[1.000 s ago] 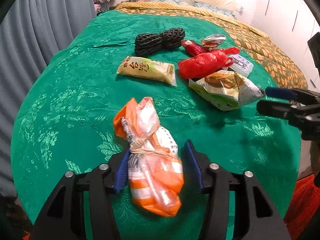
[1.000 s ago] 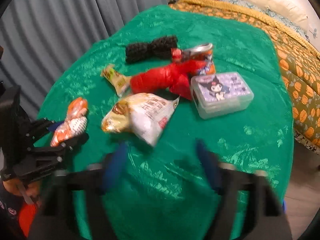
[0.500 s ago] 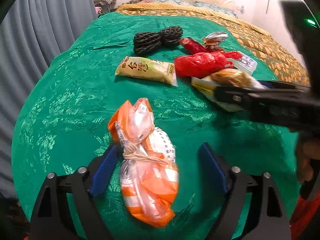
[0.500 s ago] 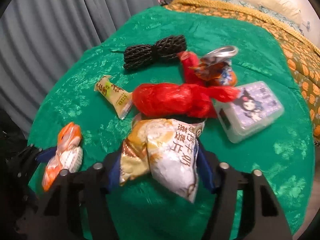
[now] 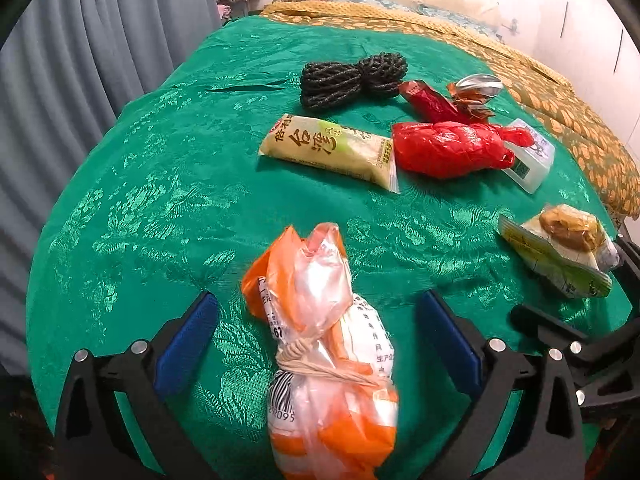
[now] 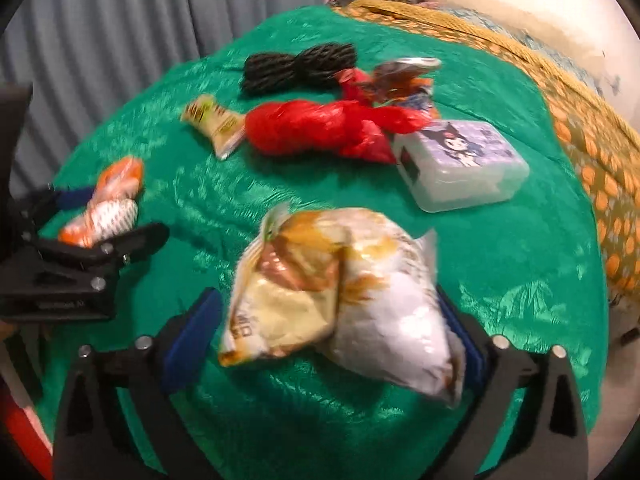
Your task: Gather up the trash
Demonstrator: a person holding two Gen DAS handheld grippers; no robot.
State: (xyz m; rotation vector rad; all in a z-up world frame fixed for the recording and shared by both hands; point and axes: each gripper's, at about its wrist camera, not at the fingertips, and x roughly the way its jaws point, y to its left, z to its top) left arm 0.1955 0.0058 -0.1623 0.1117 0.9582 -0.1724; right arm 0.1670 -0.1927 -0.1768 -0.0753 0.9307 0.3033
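1. Straddling the orange-and-white bag (image 5: 328, 364), the left tongs (image 5: 316, 344) are spread wide, blue pads clear of it on both sides.
2. The right tongs (image 6: 320, 332) grasp the yellow snack bag (image 6: 340, 300), which appears lifted above the green bedspread (image 5: 160, 200).
3. Beyond lie a yellow wrapper (image 5: 330, 152), a red plastic bag (image 5: 452, 148), black rope (image 5: 352, 78), a crushed can (image 6: 404, 76) and a clear box (image 6: 464, 164).

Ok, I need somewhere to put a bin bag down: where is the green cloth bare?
Bare: the left strip of cloth between curtain, wrapper and orange bag; the far end beyond the rope; the right side past the box and chip bag. Crowded: rope, can, red bag, wrapper and box cluster mid-bed.
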